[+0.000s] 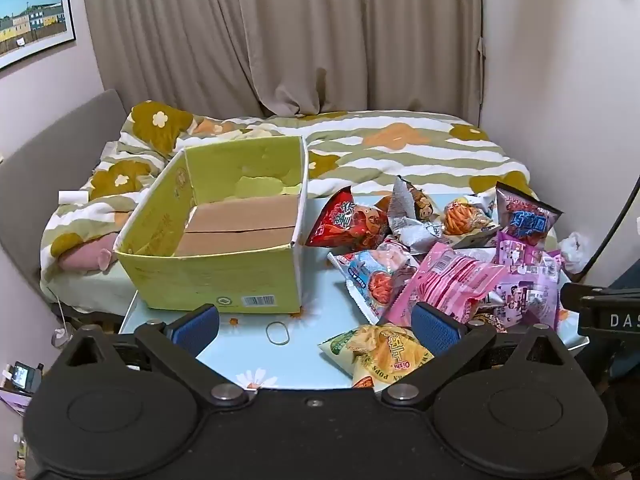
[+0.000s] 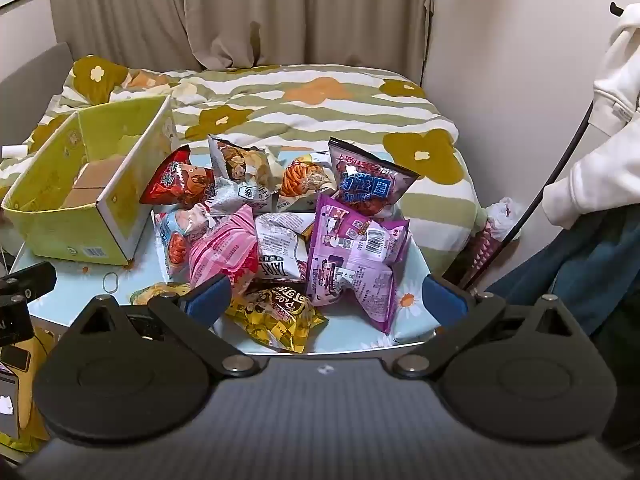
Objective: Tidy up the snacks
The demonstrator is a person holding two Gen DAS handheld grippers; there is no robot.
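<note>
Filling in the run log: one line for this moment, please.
stage: start | left gripper: open, empty | right gripper: open, empty | green cardboard box: empty | snack bags: piled on table beside box

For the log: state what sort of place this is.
Most likely a bedroom at home: a bed with a flowered duvet, drawn curtains behind it, and a framed picture on the wall.

Box (image 1: 224,280) yellow-green, brown inside. Table (image 1: 248,344) pale blue, daisy-printed. Quilt (image 2: 320,92) green-striped, apparently orange-flowered. Pads (image 1: 196,326) blue.
</note>
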